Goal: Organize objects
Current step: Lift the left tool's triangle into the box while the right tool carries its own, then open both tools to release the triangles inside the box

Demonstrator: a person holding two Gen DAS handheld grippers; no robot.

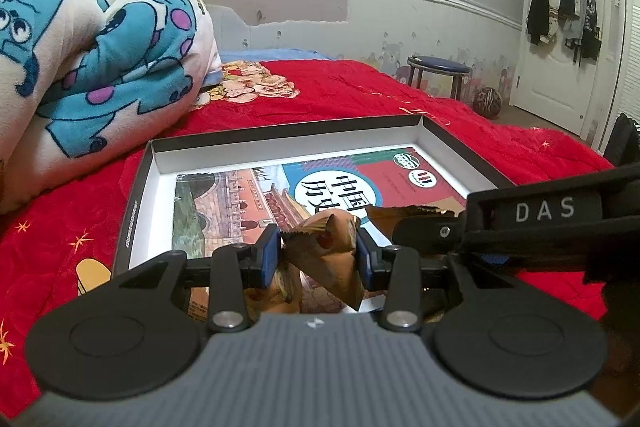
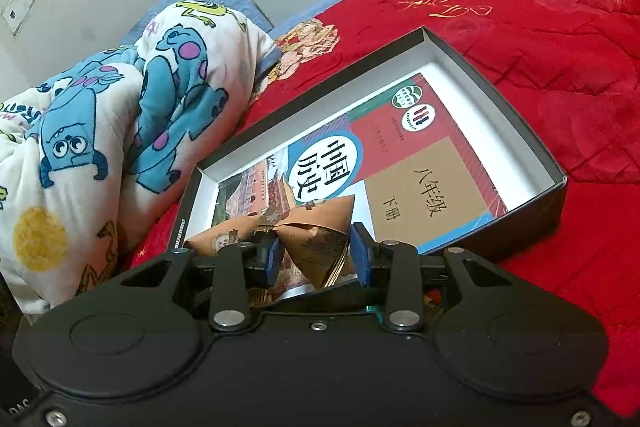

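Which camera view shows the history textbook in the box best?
The right wrist view: the textbook lies almost fully visible in the box, only its near corner behind the brown packet. In the left wrist view the textbook is seen at a low angle, its right part hidden.

A home bedroom: red quilted bed [image 1: 360, 95], cartoon blanket [image 1: 100, 39].

Red quilted bed [image 2: 540, 75] w/ open shallow box [image 2: 532, 147], cartoon-print blanket [image 2: 120, 131] bunched alongside.
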